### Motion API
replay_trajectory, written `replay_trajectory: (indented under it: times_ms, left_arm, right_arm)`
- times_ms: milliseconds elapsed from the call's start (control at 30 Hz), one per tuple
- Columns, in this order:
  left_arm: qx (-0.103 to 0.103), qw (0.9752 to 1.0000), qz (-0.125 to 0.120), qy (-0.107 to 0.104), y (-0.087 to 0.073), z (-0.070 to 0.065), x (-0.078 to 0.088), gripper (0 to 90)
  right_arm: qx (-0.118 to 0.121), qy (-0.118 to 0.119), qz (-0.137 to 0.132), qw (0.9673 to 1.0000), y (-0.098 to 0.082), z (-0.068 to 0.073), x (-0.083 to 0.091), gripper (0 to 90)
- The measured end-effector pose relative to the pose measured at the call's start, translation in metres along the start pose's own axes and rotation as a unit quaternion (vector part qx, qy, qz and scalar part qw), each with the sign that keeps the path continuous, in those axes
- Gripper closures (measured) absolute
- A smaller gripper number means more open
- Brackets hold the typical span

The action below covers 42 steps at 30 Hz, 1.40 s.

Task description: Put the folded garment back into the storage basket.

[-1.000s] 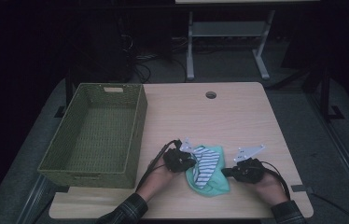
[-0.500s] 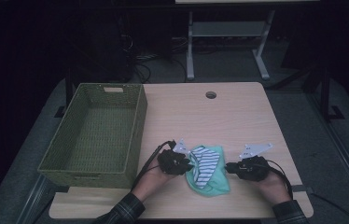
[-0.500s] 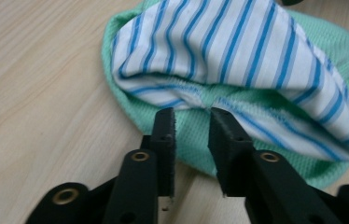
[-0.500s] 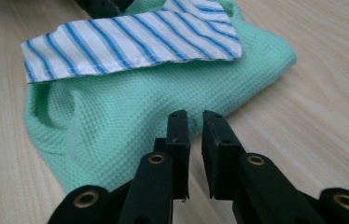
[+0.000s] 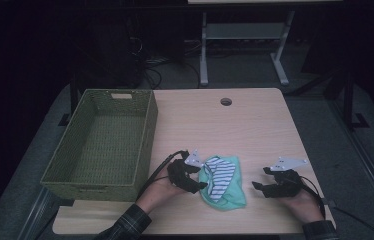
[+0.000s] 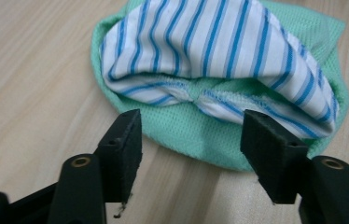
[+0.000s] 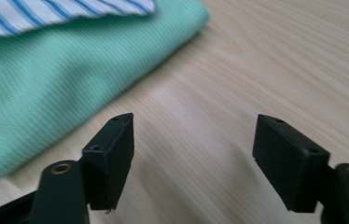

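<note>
The table [image 5: 255, 125] bears a basket [image 5: 100, 145] at its left edge. Right of the basket lies the cloth [image 5: 222, 182], green with a striped piece. The left gripper [image 5: 197, 182] at the cloth's left edge and the right gripper [image 5: 260, 187] off to its right have just been opening; both are spread, nothing between.

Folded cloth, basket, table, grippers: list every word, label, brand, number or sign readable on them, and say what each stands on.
None: no readable text in any view.
The green cloth with its striped part bears blue stripes, no print or label.
The woven basket, the table and the left gripper and right gripper, both open, show no markings.
</note>
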<state>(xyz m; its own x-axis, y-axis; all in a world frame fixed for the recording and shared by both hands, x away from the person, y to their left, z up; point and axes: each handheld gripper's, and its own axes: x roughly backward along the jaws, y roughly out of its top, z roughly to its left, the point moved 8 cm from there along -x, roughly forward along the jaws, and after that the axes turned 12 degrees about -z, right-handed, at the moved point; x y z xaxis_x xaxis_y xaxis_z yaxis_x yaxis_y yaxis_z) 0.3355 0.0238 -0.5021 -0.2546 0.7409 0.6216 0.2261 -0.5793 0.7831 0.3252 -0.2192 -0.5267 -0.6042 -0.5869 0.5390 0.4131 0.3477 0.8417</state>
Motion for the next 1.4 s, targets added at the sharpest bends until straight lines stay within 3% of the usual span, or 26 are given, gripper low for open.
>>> replay_trajectory:
  times_ms: [133, 233, 467, 633, 867, 933, 1233, 1400]
  left_arm:
    - [-0.012, 0.9999, 0.007, -0.006, 0.003, 0.0, 0.0, 33.8]
    - [-0.036, 0.9988, 0.027, -0.016, 0.005, 0.0, 0.0, 29.9]
    - [-0.053, 0.9968, 0.037, -0.047, 0.015, -0.002, -0.006, 25.2]
    - [-0.072, 0.9933, 0.064, -0.064, 0.019, -0.001, -0.011, 25.3]
    - [-0.103, 0.9857, 0.105, -0.082, 0.02, -0.001, -0.025, 25.3]
    - [-0.111, 0.9833, 0.116, -0.086, 0.019, -0.002, -0.028, 25.3]
    - [-0.131, 0.977, 0.143, -0.089, 0.012, -0.005, -0.041, 25.1]
    - [-0.124, 0.9779, 0.144, -0.088, 0.011, -0.006, -0.043, 24.7]
  right_arm:
    - [0.002, -0.016, 0.005, 0.9999, -0.005, -0.006, -0.002, 18.4]
    - [0.006, -0.02, 0.005, 0.9998, -0.006, -0.007, -0.003, 17.1]
    - [-0.007, -0.012, -0.006, 0.9999, -0.008, -0.008, -0.005, 15.2]
    - [-0.004, -0.011, -0.01, 0.9999, -0.009, -0.009, -0.005, 14.5]
    - [-0.007, -0.012, -0.01, 0.9999, -0.009, -0.009, -0.004, 14.4]
    - [-0.007, -0.012, -0.01, 0.9998, -0.009, -0.009, -0.004, 14.4]
    - [-0.01, -0.014, -0.01, 0.9998, -0.009, -0.008, -0.004, 14.5]
    - [-0.011, -0.014, -0.011, 0.9998, -0.009, -0.009, -0.004, 14.5]
